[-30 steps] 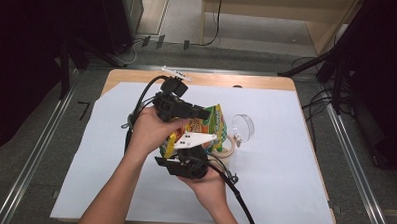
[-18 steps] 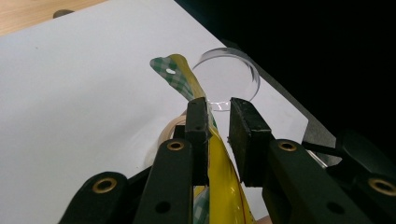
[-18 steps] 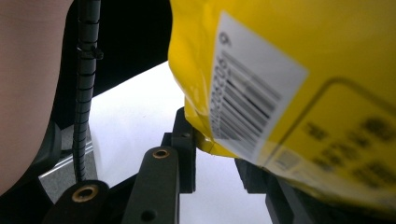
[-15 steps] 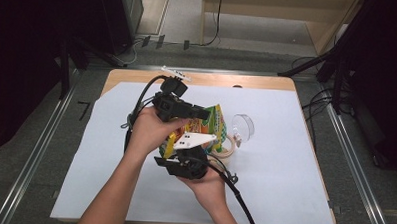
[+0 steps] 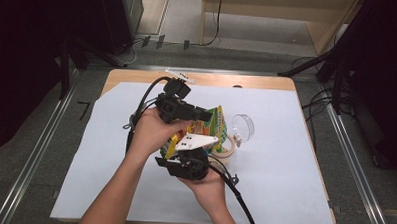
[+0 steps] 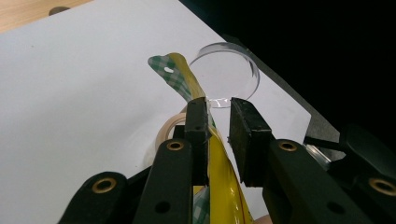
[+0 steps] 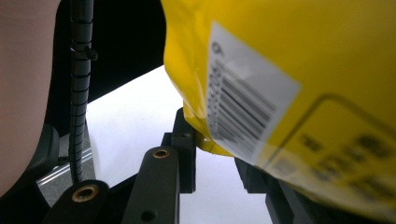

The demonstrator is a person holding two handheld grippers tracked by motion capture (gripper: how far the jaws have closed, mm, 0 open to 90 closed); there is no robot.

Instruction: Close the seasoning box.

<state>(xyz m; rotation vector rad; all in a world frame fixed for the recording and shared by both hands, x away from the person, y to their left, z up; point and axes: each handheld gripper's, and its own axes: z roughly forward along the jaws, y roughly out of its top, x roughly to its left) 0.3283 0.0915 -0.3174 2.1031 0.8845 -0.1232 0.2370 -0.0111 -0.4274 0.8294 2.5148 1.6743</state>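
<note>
A yellow snack bag [image 5: 213,123] with a green-checked top stands upright above the white sheet, held between my two grippers. My left gripper [image 5: 206,115] comes in from the upper left. In the left gripper view [image 6: 218,116] its jaws are shut on the bag's top seam [image 6: 187,77], which lies against the left pad. From below, my right gripper [image 5: 187,150] points up at the bag's bottom. In the right gripper view [image 7: 215,154] the bag's barcoded lower corner [image 7: 280,70] spans the jaw tips and hides most of the right pad.
A clear round lid [image 5: 243,126] stands just right of the bag, seen also in the left gripper view [image 6: 226,74]. A tape roll [image 5: 226,149] lies beside the bag's base. The white sheet [image 5: 284,170] covers the wooden table [image 5: 257,81]. Dark stands flank both sides.
</note>
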